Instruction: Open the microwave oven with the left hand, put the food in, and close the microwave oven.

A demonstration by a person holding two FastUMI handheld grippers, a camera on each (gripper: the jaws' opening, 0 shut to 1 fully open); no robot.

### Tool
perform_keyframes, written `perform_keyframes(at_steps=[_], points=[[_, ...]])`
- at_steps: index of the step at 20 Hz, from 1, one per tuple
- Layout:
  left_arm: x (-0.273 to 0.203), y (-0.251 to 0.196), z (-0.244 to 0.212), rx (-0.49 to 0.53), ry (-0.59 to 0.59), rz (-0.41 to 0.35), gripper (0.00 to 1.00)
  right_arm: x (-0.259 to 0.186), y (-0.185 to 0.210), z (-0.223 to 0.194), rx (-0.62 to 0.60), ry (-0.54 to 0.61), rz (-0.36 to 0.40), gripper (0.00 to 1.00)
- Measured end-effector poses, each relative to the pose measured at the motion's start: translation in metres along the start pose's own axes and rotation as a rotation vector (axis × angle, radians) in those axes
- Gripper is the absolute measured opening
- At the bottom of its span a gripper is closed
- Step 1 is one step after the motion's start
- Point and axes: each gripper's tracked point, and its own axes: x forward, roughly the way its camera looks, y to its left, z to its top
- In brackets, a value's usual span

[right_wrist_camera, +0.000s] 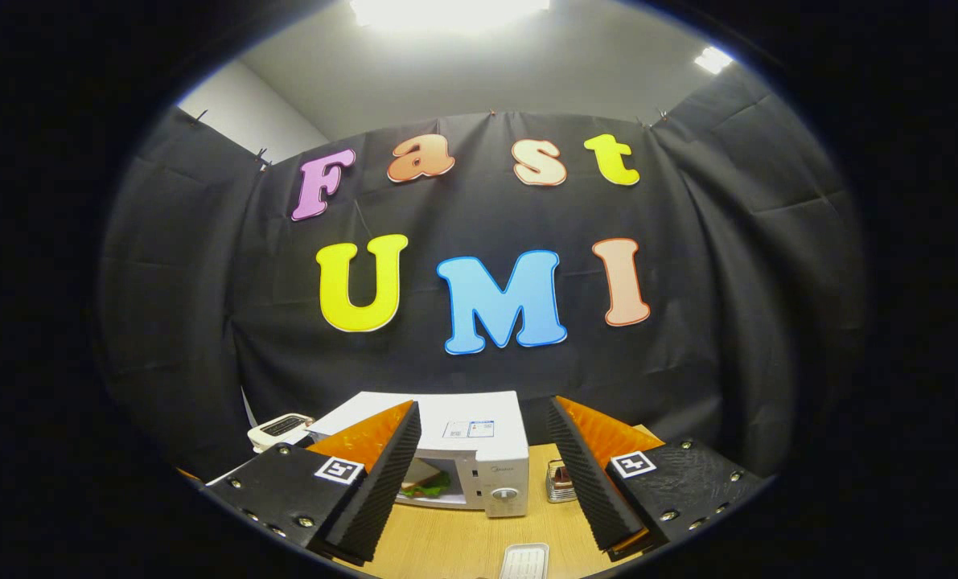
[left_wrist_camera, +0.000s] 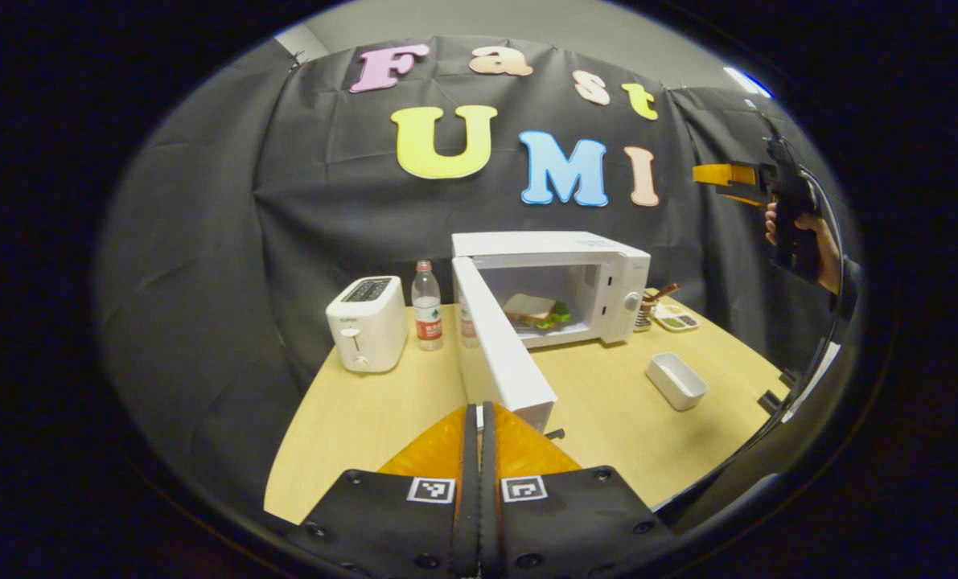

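A white microwave (left_wrist_camera: 599, 269) stands at the back of the wooden table (left_wrist_camera: 350, 418) with its door (left_wrist_camera: 499, 346) swung wide open toward me. Inside lies a sandwich (left_wrist_camera: 533, 310) with green lettuce. My left gripper (left_wrist_camera: 479, 418) is shut, empty, just in front of the door's outer edge. In the right gripper view the microwave (right_wrist_camera: 479, 442) sits low between the fingers, the sandwich (right_wrist_camera: 424, 485) visible in it. My right gripper (right_wrist_camera: 483, 474) is open, held high above the table; the left gripper view shows it (left_wrist_camera: 728, 183) at upper right in a hand.
A white toaster (left_wrist_camera: 366, 323) and a water bottle (left_wrist_camera: 426, 305) stand left of the microwave. A white rectangular dish (left_wrist_camera: 676, 380) lies on the table's right part, with a small tray (left_wrist_camera: 676, 320) of food and a cup behind it.
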Motion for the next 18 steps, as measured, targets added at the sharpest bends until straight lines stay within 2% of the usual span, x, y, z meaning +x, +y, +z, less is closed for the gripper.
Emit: perform_keyframes(at_steps=[7, 18], points=[[0.032, -0.095, 0.007, 0.005, 0.024, -0.156, 0.07, 0.011, -0.033, 0.005, -0.019, 0.012, 0.005, 0.96], [0.095, -0.175, 0.035, 0.069, 0.001, -0.271, 0.07, 0.019, -0.120, 0.005, -0.003, 0.010, -0.105, 0.95]])
